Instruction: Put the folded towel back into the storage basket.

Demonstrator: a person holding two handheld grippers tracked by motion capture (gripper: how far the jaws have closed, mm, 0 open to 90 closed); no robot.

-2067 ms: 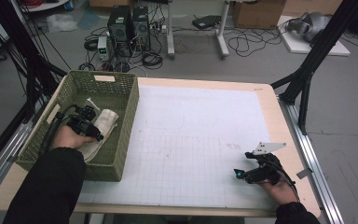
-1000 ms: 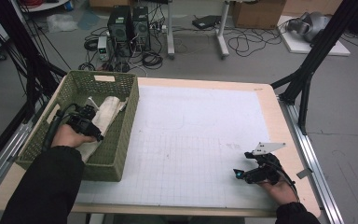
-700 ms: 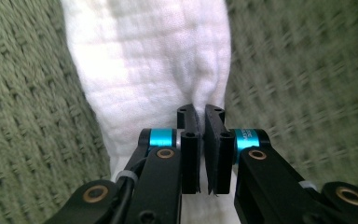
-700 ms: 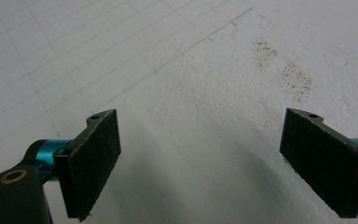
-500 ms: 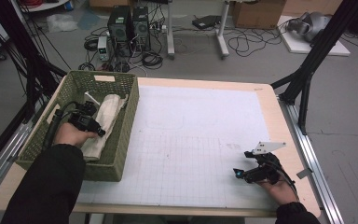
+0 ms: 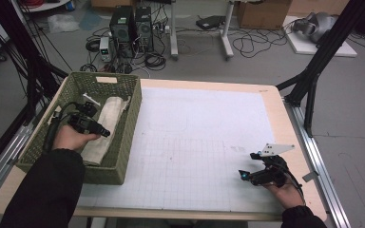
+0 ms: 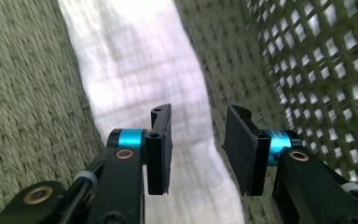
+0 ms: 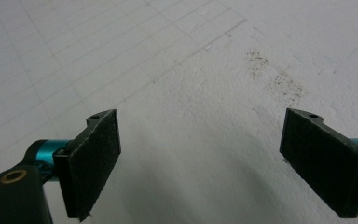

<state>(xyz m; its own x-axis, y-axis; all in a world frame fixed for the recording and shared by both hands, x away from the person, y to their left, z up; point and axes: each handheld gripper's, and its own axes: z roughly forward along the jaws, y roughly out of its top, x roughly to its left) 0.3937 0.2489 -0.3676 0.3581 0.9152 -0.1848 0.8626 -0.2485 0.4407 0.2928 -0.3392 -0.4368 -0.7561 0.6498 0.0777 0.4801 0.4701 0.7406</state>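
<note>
Right now the left gripper (image 6: 91, 124) sits low inside the green woven basket (image 6: 123, 156), its jaws parted partway with nothing pressed between the pads; they have just been opening, and the gap is bare. Beneath and beyond that gap lies the white cloth (image 7: 135, 70), a long folded strip stretched along the basket floor, running from under the jaws away ahead of them, with the open-weave wall (image 7: 326, 70) close off the right-hand pad. Judging by that, the cloth is either freshly let go or about to be pinched again; the jaws straddle its width, which suits a grab across the fold. A small white piece (image 6: 91, 99) rests on the basket floor past the gripper's tip. Far across the table, the right gripper (image 6: 245, 175) hovers low over the white gridded mat (image 6: 209, 142), jaws spread wide and empty, a few dark specks (image 8: 275, 74) on the mat ahead of them; it looks parked clear, waiting
</note>
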